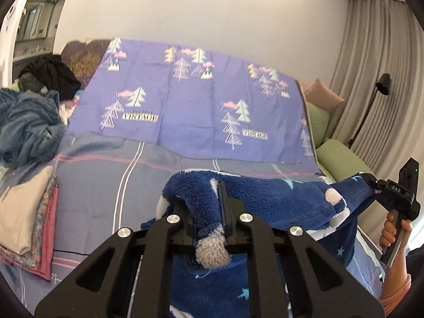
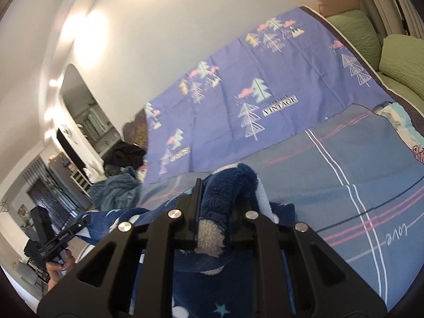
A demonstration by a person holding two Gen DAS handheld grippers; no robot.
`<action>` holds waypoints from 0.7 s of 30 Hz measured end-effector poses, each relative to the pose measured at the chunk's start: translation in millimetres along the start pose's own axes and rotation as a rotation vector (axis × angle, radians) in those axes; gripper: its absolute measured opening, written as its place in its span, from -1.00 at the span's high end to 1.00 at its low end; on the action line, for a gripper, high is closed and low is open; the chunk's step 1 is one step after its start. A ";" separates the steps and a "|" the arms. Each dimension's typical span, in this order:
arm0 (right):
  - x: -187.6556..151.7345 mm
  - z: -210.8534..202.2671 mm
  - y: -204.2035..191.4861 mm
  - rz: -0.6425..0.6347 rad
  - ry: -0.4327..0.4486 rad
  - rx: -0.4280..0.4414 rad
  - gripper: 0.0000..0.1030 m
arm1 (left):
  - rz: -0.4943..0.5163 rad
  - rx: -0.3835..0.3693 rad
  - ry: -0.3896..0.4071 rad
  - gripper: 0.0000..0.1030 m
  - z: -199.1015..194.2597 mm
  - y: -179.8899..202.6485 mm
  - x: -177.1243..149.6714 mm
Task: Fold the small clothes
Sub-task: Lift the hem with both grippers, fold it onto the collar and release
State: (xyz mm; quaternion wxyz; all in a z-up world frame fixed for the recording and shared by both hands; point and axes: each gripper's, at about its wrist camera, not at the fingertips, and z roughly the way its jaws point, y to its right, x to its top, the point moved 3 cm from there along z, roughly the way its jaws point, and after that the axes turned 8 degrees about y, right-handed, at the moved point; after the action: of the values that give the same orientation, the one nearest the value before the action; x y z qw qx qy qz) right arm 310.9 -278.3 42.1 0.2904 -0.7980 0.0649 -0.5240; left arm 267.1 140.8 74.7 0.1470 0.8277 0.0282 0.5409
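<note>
Bedroom, white wall (image 1: 198, 8), grey curtain (image 1: 371, 66) at right. Bed (image 1: 92, 185) fills both views, covered in a grey-blue sheet with white and pink stripes. Purple cover (image 1: 185, 98) with tree prints and "VINTAGE" text lies spread over the far half of the bed. Green cushions (image 1: 336, 156) and a pink pillow (image 1: 322, 92) sit at the right end. Blue clothes heap (image 1: 29, 127) and a black garment (image 1: 53, 75) are at the far left; a folded stack (image 1: 23, 212), beige on top, lies on the bed's near left edge.

Blue fleece garment (image 1: 265, 193) with white spots and stars hangs stretched between the two grippers above the bed's near edge, part drooping below the camera. Left hand-held gripper (image 1: 209, 212) is clamped on one bunched end of the fleece, a grey-white cuff (image 1: 212, 254) poking back between its fingers. Right hand-held gripper (image 2: 212, 209) is clamped on the other end, also with a pale cuff (image 2: 210, 238) between the fingers. Right hand (image 1: 394, 233) shows on its handle in the left view, peach sleeve (image 1: 394, 294) below. Left hand (image 2: 59, 267) shows dimly in the right view.
</note>
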 end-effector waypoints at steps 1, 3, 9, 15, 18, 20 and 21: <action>-0.1 11.3 3.7 -0.002 -0.012 -0.020 0.71 | -0.007 0.003 -0.016 0.76 11.9 -3.8 0.3; -3.1 37.1 13.9 0.000 -0.044 -0.061 0.71 | -0.015 0.015 -0.041 0.76 35.5 -10.9 -1.9; -20.9 103.5 55.3 0.050 -0.137 -0.141 0.71 | -0.002 0.103 -0.142 0.75 115.7 -35.0 -25.4; -54.8 147.2 88.9 0.086 -0.265 -0.196 0.63 | -0.070 0.136 -0.264 0.68 160.0 -62.5 -59.4; -56.2 136.4 92.4 0.123 -0.243 -0.146 0.52 | -0.085 0.090 -0.228 0.54 148.8 -62.3 -56.1; -51.6 126.1 89.2 0.126 -0.231 -0.135 0.09 | -0.080 0.066 -0.210 0.35 139.9 -57.3 -51.8; -48.6 119.4 85.7 0.115 -0.218 -0.142 0.00 | -0.070 0.060 -0.203 0.32 135.1 -53.1 -49.3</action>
State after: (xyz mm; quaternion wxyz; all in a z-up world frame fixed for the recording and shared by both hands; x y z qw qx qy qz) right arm 410.9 -281.8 -75.9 0.2683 -0.8637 0.1156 -0.4107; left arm 374.8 152.6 -33.8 0.1431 0.8808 0.0584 0.4475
